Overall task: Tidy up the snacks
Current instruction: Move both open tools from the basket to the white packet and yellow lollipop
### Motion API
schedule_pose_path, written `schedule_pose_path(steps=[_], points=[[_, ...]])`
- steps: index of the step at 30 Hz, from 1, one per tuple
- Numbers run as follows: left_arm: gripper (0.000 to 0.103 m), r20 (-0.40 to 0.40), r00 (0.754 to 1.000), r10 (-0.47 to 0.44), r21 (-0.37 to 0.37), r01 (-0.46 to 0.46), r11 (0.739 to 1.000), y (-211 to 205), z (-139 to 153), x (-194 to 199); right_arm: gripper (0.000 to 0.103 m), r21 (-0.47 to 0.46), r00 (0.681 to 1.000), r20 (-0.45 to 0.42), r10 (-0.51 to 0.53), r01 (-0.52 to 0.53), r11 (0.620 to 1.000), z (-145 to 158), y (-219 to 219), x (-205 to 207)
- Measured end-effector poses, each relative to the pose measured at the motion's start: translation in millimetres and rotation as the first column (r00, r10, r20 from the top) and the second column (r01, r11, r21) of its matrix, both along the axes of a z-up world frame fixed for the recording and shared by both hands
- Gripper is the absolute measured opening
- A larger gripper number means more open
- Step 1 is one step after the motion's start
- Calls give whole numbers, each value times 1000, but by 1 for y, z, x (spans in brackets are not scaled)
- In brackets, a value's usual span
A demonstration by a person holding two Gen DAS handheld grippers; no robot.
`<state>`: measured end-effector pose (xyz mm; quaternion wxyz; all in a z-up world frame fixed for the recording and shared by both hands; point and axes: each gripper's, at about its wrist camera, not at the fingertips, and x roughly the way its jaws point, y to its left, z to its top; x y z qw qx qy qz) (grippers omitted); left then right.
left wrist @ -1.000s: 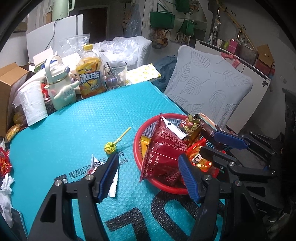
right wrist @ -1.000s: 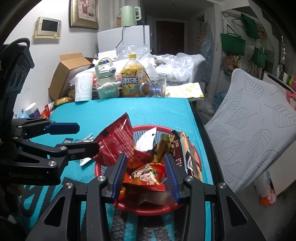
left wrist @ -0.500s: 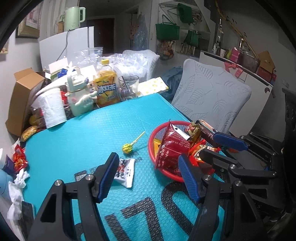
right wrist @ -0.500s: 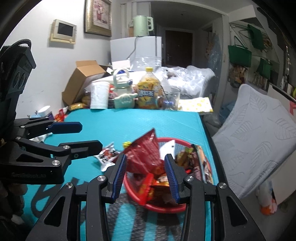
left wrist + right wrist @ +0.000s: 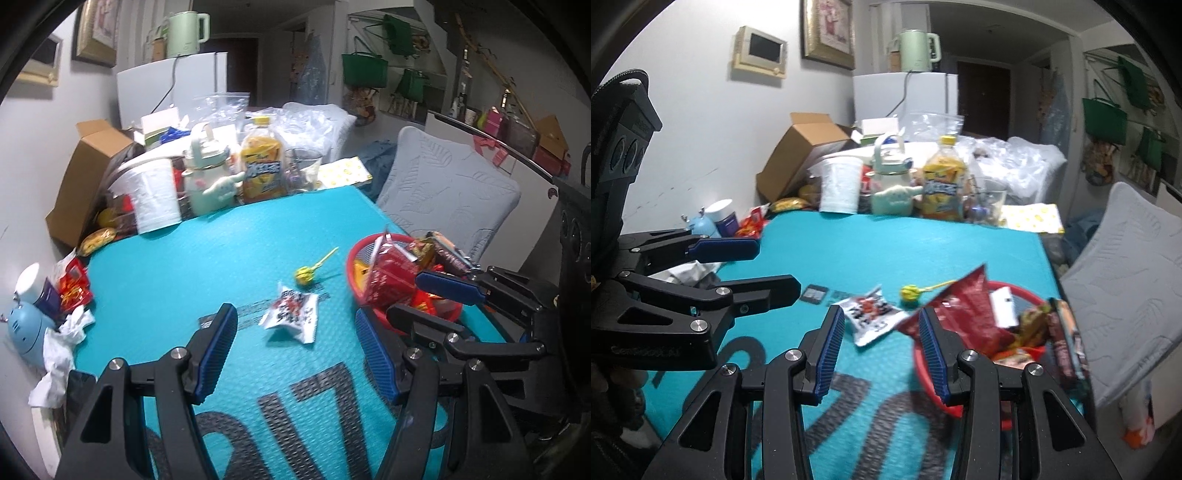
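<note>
Both grippers have pulled back from the red basket (image 5: 369, 254). Left gripper (image 5: 295, 354) and right gripper (image 5: 881, 350) hang spread, empty; white snack packet (image 5: 293, 314) and lollipop (image 5: 304, 275) still lie on the mat, left of the basket, awaiting pickup.

We see a teal-matted table (image 5: 207, 266). On it lie a white snack packet (image 5: 291, 314), a yellow lollipop (image 5: 306, 275) at its one o'clock, and a red basket (image 5: 352, 269) at three o'clock.
</note>
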<state>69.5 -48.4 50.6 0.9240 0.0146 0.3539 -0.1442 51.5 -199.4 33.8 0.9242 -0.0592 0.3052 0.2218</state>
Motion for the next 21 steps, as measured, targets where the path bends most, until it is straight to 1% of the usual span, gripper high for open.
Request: schedule_pose_path(steps=[1, 10, 12, 15, 18, 21], points=[[65, -5, 1000, 9, 0, -9, 1000, 4, -2, 1, 46, 1, 1000, -5, 7, -7, 1000, -2, 3, 1], [65, -60, 998, 30, -17, -32, 999, 22, -20, 20, 46, -8, 998, -55, 42, -43, 999, -16, 24, 22], [65, -70, 997, 29, -17, -30, 999, 24, -23, 28, 48, -12, 997, -62, 40, -41, 999, -16, 26, 29], [65, -95, 995, 19, -10, -20, 1000, 23, -28, 41, 51, -27, 997, -73, 33, -35, 999, -18, 27, 41], [65, -127, 992, -3, 0, 3, 1000, 19, -34, 56, 51, -45, 995, -95, 29, -34, 998, -20, 26, 57], [65, -158, 987, -18, -5, 17, 1000, 16, -40, 71, 51, -69, 994, -107, 27, -34, 997, -21, 25, 70]])
